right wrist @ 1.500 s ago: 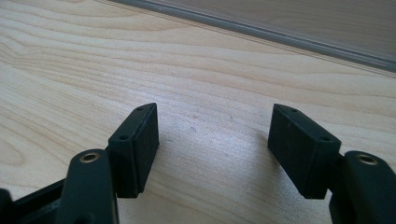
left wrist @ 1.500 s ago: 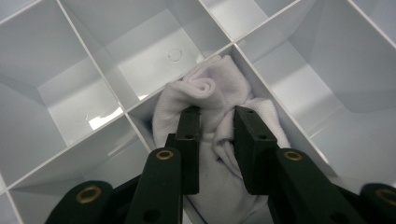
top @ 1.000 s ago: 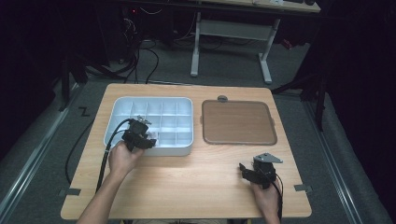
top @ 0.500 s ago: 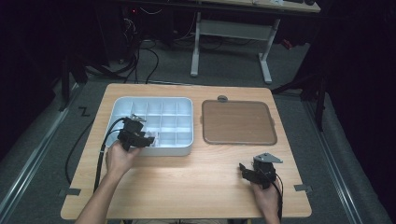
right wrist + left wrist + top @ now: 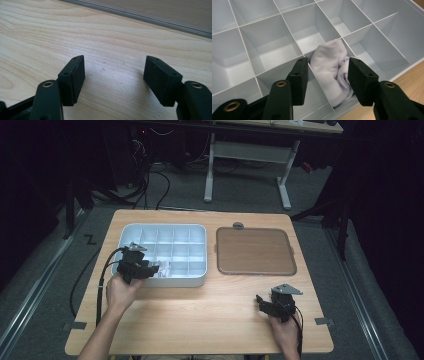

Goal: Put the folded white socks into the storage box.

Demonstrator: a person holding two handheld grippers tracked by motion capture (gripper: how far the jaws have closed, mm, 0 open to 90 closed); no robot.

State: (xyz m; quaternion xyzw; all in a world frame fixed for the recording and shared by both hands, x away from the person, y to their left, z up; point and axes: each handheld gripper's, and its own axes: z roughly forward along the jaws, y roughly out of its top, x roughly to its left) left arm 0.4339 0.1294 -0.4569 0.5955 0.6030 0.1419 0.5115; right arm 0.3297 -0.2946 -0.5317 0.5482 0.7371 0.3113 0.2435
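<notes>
A crumpled white cloth (image 5: 329, 62) lies in a front-row compartment of the pale grey divided tray (image 5: 162, 225), seen small in the high view as the cloth (image 5: 164, 268). My left gripper (image 5: 150, 268) hovers over the tray's front left part. In the left gripper view the left gripper (image 5: 327, 61) is open; its jaws have just been opening. The cloth lies below and between them, and the pads do not press on it. At the table's front right my right gripper (image 5: 261, 301) rests in a hand. Its jaws (image 5: 114, 60) stand open over bare wood with nothing between them.
A brown flat mat (image 5: 255, 251) with a raised rim lies right of the tray, a small grey round piece (image 5: 238, 225) at its back edge. The wooden table (image 5: 200, 315) has free room along the front. The tray's other compartments (image 5: 269, 47) look empty.
My left gripper has drawn back to the left and lifted a little from the tray, with the white cloth staying in its compartment. The right gripper has kept still.
</notes>
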